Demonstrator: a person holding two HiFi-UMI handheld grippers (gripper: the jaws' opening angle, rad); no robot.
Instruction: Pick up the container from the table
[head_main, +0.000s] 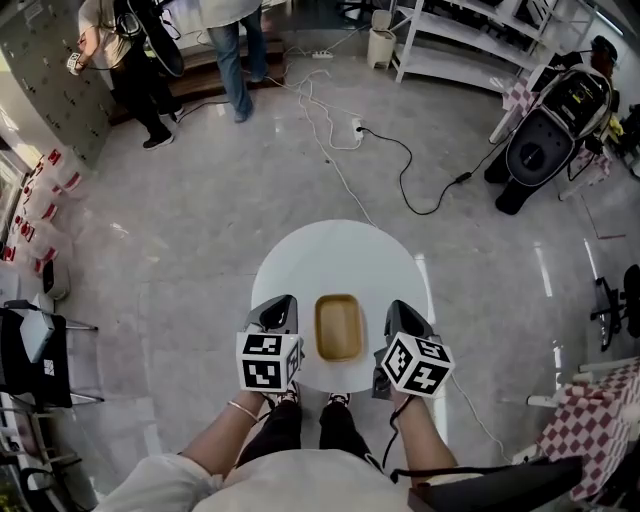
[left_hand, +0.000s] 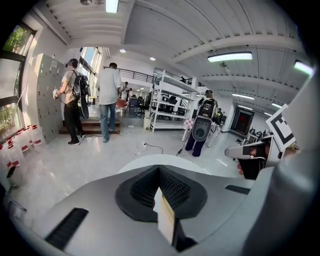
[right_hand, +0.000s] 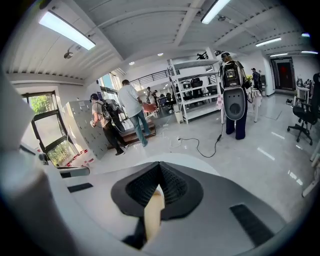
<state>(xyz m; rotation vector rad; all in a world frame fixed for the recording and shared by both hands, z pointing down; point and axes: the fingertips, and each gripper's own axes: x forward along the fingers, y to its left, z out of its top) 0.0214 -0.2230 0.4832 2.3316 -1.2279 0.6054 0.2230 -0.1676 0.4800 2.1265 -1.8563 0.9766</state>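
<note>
Far off at your 10 o'clock, a person with a backpack (head_main: 128, 62) faces the grey lockers (head_main: 40, 95). A second person in jeans (head_main: 235, 55) stands just to the right.

Closer in, at your 11 o'clock, your left tongs (head_main: 288, 312) are closed. The left gripper view shows the jaws pinched together on a thin tan edge of the container (left_hand: 166, 217), which runs from the pinch back toward the camera and leans right. The left marker cube (head_main: 268, 362) sits above your wrist.

Dead ahead at 12 o'clock, the amber rectangular container (head_main: 338, 327) lies between both tongs, over the near half of the round white counter (head_main: 335, 255). You cannot tell from here whether its base touches the counter.

At your 1 o'clock, your right tongs (head_main: 395, 315) are likewise closed on the container's right side. In the right gripper view the tan edge leans left from the shut jaws. The right marker cube (head_main: 416, 364) rides behind them.

Beyond the counter, a black cable (head_main: 405, 170) snakes over the floor from 12 toward 2 o'clock. There a black-and-grey machine (head_main: 548, 130) stands beside the white shelving (head_main: 460, 40).
</note>
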